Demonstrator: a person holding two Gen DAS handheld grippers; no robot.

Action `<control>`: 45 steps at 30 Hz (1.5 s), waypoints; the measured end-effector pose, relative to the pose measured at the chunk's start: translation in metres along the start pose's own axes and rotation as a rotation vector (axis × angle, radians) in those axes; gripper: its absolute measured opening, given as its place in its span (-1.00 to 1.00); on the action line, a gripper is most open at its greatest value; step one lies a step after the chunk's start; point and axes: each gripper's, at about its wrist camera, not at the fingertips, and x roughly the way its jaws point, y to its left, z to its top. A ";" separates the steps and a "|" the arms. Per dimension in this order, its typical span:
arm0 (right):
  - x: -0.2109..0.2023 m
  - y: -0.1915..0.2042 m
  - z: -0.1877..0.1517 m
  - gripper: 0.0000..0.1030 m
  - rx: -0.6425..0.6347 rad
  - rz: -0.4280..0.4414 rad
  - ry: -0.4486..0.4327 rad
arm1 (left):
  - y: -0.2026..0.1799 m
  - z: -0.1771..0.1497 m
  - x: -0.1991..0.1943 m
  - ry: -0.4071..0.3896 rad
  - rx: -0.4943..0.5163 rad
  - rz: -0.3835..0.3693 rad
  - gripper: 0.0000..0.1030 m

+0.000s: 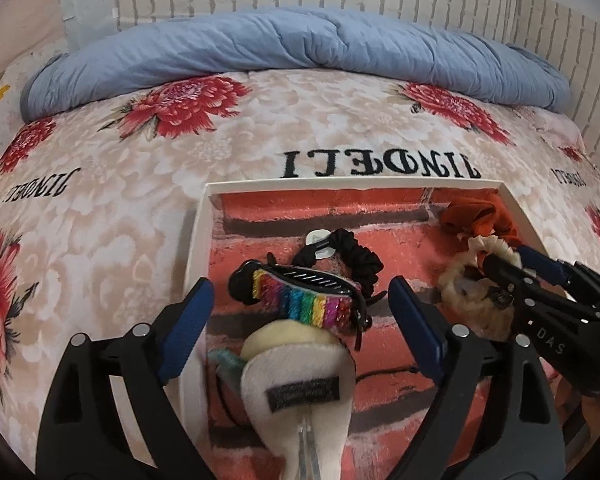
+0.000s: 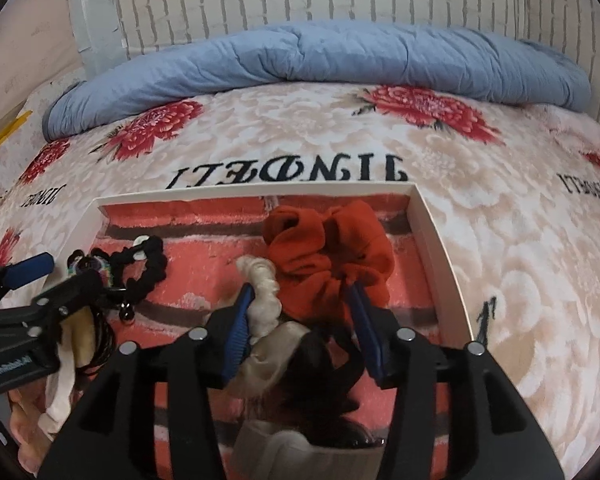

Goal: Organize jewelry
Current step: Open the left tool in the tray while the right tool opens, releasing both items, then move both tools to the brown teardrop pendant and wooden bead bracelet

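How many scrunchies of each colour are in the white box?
Orange scrunchie: 1
Black scrunchie: 1
Cream scrunchie: 1
Total: 3, from what shows in the white box; others may be hidden under the grippers.

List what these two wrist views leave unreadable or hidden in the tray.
- Label on the plush clip, left wrist view: print blurred, unreadable.
- Dark item below the cream scrunchie, right wrist view: right gripper covers it; kind unclear.
- Near edge of the white tray: cut off in both views.
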 end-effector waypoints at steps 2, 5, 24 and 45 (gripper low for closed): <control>-0.010 -0.003 0.002 0.15 0.020 0.005 0.005 | 0.001 -0.001 -0.012 -0.008 -0.008 -0.010 0.73; -0.034 -0.005 0.001 0.27 0.009 -0.011 -0.008 | 0.004 -0.002 -0.037 -0.034 -0.026 -0.010 0.86; -0.220 -0.072 -0.126 0.71 -0.068 -0.144 -0.125 | -0.017 -0.141 -0.194 -0.078 -0.027 0.016 0.90; -0.226 -0.132 -0.251 0.71 0.001 -0.183 -0.040 | -0.089 -0.296 -0.205 0.053 -0.024 -0.004 0.90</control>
